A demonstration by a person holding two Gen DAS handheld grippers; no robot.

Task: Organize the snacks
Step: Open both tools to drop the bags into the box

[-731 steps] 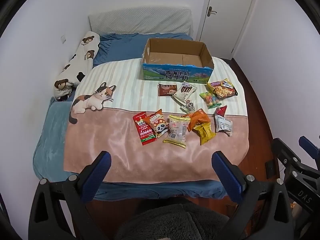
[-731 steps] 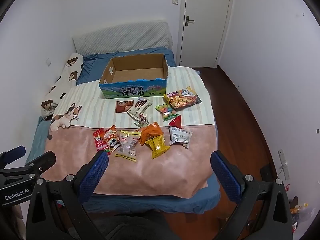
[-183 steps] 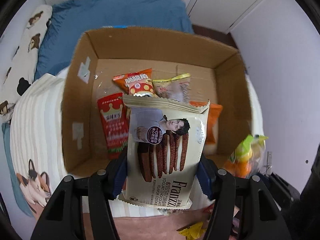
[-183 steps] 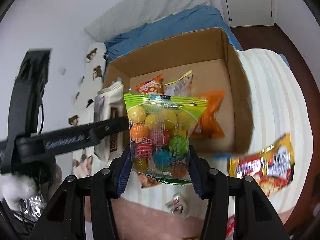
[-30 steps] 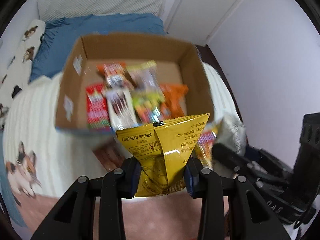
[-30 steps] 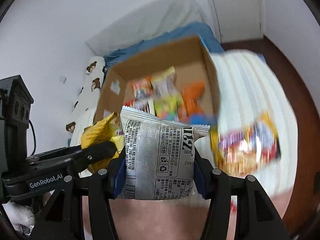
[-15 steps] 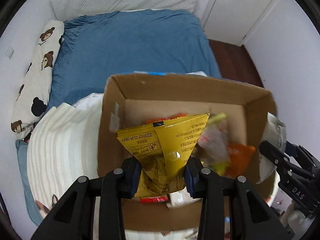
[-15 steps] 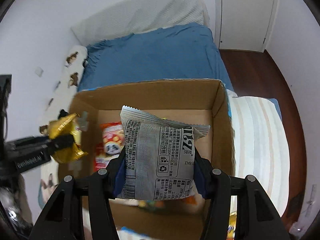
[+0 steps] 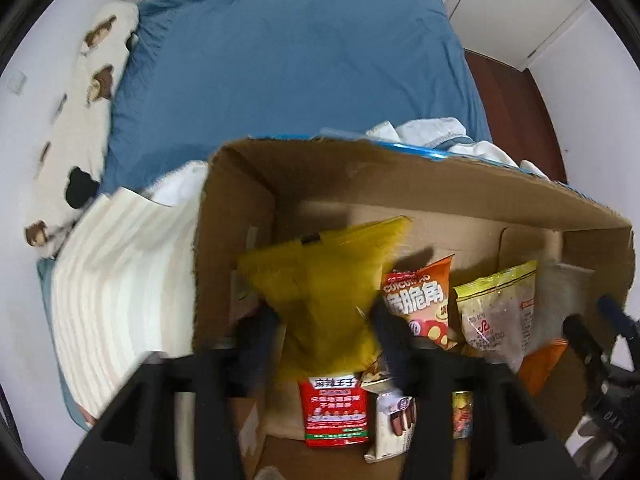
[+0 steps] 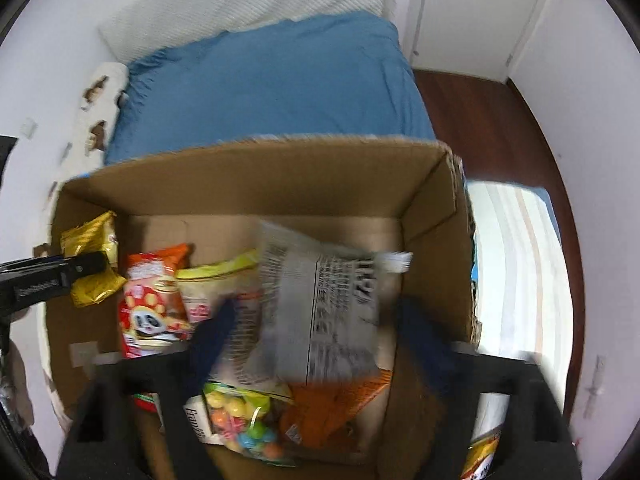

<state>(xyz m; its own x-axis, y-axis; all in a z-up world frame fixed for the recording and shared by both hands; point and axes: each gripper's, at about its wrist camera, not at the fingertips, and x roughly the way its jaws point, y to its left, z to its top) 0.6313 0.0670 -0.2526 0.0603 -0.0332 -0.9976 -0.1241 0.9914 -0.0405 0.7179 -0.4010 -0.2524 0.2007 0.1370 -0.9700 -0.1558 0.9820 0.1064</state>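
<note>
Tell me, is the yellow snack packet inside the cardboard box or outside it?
Inside. In the left wrist view the yellow packet sits between the cardboard box walls, beside the orange packet.

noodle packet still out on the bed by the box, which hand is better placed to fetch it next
Right, probably. The noodle packet shows at the right gripper's lower right, outside the cardboard box. The left gripper is over the box's far left side, and both have just been opening, releasing their packets.

Blue bedsheet [image 9: 288, 64], bear-print pillow [image 9: 72, 128], striped blanket [image 9: 120, 280], white door [image 10: 472, 8].
</note>
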